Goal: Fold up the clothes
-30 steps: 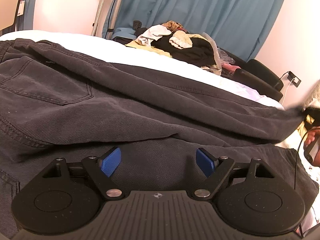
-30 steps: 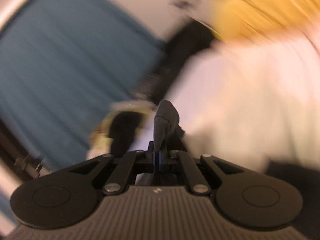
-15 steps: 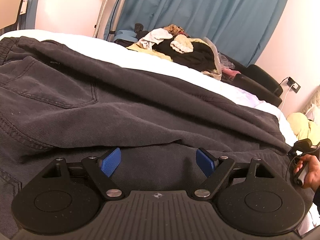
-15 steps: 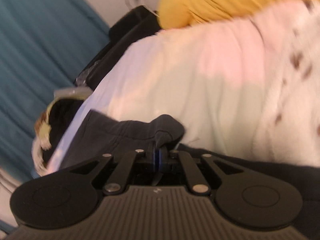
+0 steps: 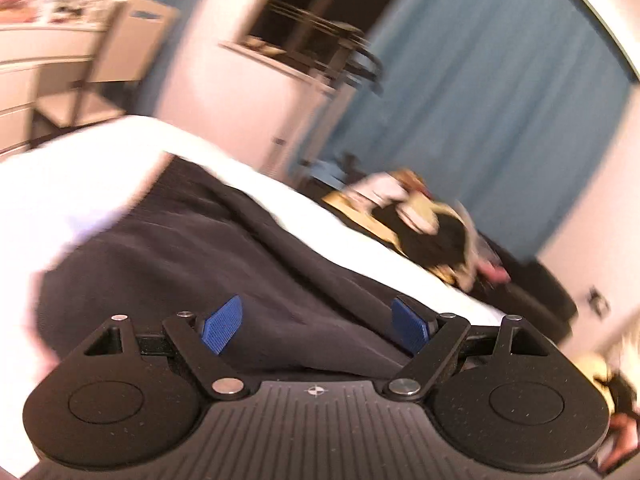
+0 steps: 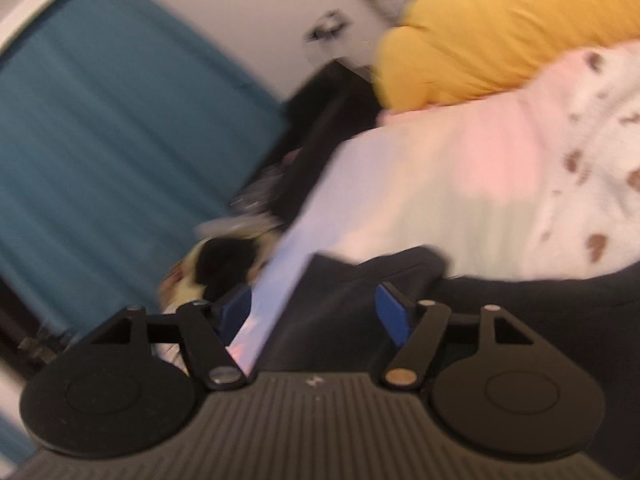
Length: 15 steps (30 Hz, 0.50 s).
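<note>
Dark trousers (image 5: 224,264) lie spread on the white bed (image 5: 80,168), running from about 9 o'clock toward 4 o'clock in the left wrist view. Fabric is creased in long ridges. Picture is motion-blurred.

Left gripper (image 5: 318,326) sits low over the trousers, jaws wide apart, blue pads (image 5: 222,324) clear of the cloth; nothing between them but the fabric lying beneath.

In the right wrist view a trouser end (image 6: 360,280) lies on the bed (image 6: 440,200), at about 6 o'clock, its edge curled at 1 o'clock from the gripper. Right gripper (image 6: 316,308) has its jaws apart, having just been opening. The cloth lies between them, not pressed by either pad. The left pad (image 6: 234,308) hangs past the mattress edge; the right pad (image 6: 394,316) is over the dark fabric.

Outward: a pile of mixed clothes (image 5: 424,220), black, cream and yellow, sits beyond the bed at 2 o'clock in the left view. Blue curtain (image 5: 500,100) hangs behind it. A chair (image 5: 116,60) stands at 10 o'clock beside a white surface. A hand (image 5: 624,432) shows at the frame edge at 4 o'clock.

Right view: yellow cushion (image 6: 500,32) at 1 o'clock, spotted white blanket (image 6: 580,168) at 3 o'clock touching the trousers, curtain (image 6: 100,140) at 9 o'clock.
</note>
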Each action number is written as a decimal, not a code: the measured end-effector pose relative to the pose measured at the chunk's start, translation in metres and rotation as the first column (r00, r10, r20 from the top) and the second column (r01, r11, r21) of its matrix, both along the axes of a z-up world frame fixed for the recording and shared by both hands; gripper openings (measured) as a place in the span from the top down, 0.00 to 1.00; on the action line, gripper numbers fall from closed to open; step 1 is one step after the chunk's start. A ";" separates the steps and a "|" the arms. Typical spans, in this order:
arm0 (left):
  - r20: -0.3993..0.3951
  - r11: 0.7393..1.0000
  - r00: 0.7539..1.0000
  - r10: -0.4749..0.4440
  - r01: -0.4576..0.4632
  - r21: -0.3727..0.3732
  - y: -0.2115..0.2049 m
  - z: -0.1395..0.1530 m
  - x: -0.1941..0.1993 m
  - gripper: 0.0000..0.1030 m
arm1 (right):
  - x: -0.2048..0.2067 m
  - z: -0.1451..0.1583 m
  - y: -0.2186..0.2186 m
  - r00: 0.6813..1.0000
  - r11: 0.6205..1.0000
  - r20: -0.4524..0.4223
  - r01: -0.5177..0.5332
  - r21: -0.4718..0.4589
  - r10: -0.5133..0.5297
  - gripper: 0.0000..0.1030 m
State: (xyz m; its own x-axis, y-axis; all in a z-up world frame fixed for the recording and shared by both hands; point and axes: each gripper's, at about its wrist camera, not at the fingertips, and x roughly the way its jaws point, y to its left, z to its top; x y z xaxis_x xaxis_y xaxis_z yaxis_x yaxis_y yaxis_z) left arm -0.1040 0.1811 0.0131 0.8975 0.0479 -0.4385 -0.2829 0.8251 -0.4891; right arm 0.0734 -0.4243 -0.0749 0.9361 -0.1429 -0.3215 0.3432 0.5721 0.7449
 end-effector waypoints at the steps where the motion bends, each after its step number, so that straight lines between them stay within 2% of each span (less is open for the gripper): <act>1: -0.004 0.998 0.999 0.040 -0.040 -0.043 0.019 0.000 -0.014 0.18 | -0.003 0.001 0.005 0.999 0.999 0.008 -0.036 0.013 0.036 0.30; 3: -0.024 0.977 0.990 0.137 -0.139 -0.164 0.060 -0.010 -0.041 0.19 | -0.007 0.002 0.015 0.995 0.994 0.018 -0.100 0.048 0.099 0.28; 4: -0.052 0.951 0.981 0.185 -0.192 -0.241 0.079 -0.020 -0.051 0.20 | -0.009 0.001 0.020 0.992 0.990 0.019 -0.123 0.070 0.122 0.28; 5: -0.085 0.916 0.970 0.227 -0.242 -0.320 0.097 -0.032 -0.061 0.24 | -0.010 0.000 0.023 0.991 0.987 0.018 -0.136 0.089 0.135 0.27; 6: -0.120 0.868 0.961 0.251 -0.278 -0.411 0.112 -0.049 -0.069 0.27 | -0.011 -0.001 0.026 0.989 0.984 0.015 -0.146 0.100 0.145 0.27; 7: -0.138 0.817 0.957 0.256 -0.291 -0.497 0.123 -0.067 -0.072 0.28 | -0.010 -0.002 0.030 0.988 0.982 0.009 -0.157 0.104 0.157 0.27; 8: -0.152 0.751 0.954 0.260 -0.299 -0.589 0.133 -0.086 -0.076 0.29 | -0.009 -0.003 0.033 0.986 0.980 0.001 -0.167 0.105 0.168 0.26; 9: -0.154 0.659 0.953 0.262 -0.293 -0.693 0.141 -0.108 -0.076 0.35 | -0.008 -0.004 0.036 0.984 0.978 -0.006 -0.177 0.108 0.178 0.26; 11: -0.171 0.506 0.952 0.252 -0.280 -0.816 0.149 -0.144 -0.067 0.45 | -0.006 -0.007 0.038 0.981 0.974 -0.019 -0.189 0.125 0.193 0.26; 12: -0.178 0.441 0.952 0.248 -0.274 -0.855 0.153 -0.158 -0.063 0.47 | -0.004 -0.009 0.039 0.980 0.972 -0.025 -0.194 0.136 0.199 0.26; 13: -0.180 0.434 0.952 0.249 -0.276 -0.857 0.154 -0.163 -0.057 0.49 | -0.002 -0.011 0.038 0.979 0.969 -0.033 -0.196 0.149 0.203 0.26; 15: -0.172 0.460 0.951 0.257 -0.277 -0.844 0.157 -0.165 -0.041 0.50 | 0.000 -0.015 0.037 0.978 0.966 -0.047 -0.191 0.175 0.202 0.26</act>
State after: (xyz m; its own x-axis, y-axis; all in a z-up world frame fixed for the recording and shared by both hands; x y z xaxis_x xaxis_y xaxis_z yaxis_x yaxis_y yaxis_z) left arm -0.1447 0.3378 -0.1515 0.9008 -0.1200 -0.4173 -0.4298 -0.1092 -0.8963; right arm 0.0730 -0.3877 -0.0898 0.9171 0.1033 -0.3850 0.2862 0.5016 0.8164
